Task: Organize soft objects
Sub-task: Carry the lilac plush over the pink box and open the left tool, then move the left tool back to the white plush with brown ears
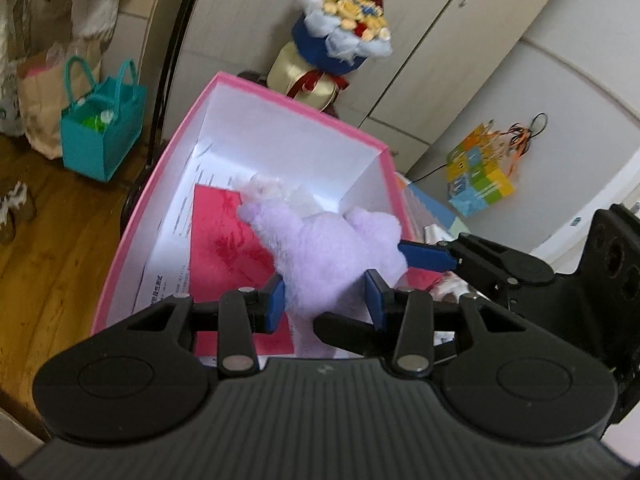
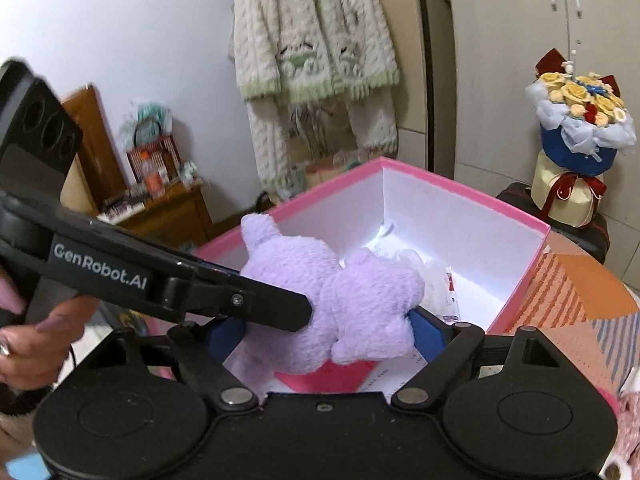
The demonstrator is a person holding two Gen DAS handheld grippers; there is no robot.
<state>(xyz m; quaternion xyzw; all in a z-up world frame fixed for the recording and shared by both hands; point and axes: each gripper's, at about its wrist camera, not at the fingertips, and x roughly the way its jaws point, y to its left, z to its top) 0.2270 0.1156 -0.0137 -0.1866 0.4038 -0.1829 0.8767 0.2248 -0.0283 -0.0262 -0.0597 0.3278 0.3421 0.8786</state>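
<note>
- Holding the purple plush toy (image 1: 320, 248) over the open pink box (image 1: 288, 98), the left gripper (image 1: 326, 300) has its blue pads closed on the toy's lower part; in the left wrist view the fur bulges out between them at the lower centre of the frame.
- The right gripper (image 2: 326, 338) stands wide around the same toy, low in the centre of the right wrist view. Its pads are beside the fur, but I cannot tell if they press on it.
- I judge the toy is carried with two grippers because it is soft and floppy: one grip holds it, the other steadies it above the box.
- The box is a deep container with white inner walls. Inside lie printed paper sheets (image 1: 176, 240), a red card (image 1: 228, 240) and a small white fluffy thing (image 1: 266, 188) near the middle of the frame.
- At the left of the left wrist view a teal bag (image 1: 100, 142) stands on the wooden floor; something green is in it.
- A flower bouquet (image 1: 344, 28) stands behind the box, at the upper centre.
</note>
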